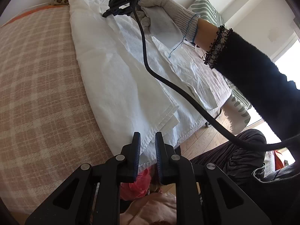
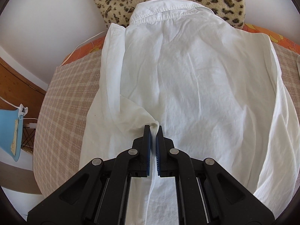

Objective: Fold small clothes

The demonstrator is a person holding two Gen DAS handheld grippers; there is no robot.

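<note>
Pinching a fold of the white shirt (image 2: 187, 75) spread on the checked bed cover (image 2: 61, 101), the right gripper (image 2: 153, 129) is clamped while the left gripper (image 1: 147, 136) hangs slightly parted and empty over the bed's near edge.

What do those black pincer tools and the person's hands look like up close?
Each tool is black plastic with angular cut-out arms, round silver pivot pins and two flat fingers with ribbed blue pads: left gripper, right gripper. A thick black cable trails from the right one. That hand wears a grey knit glove and a fuzzy black sleeve with a beaded cuff.
</note>
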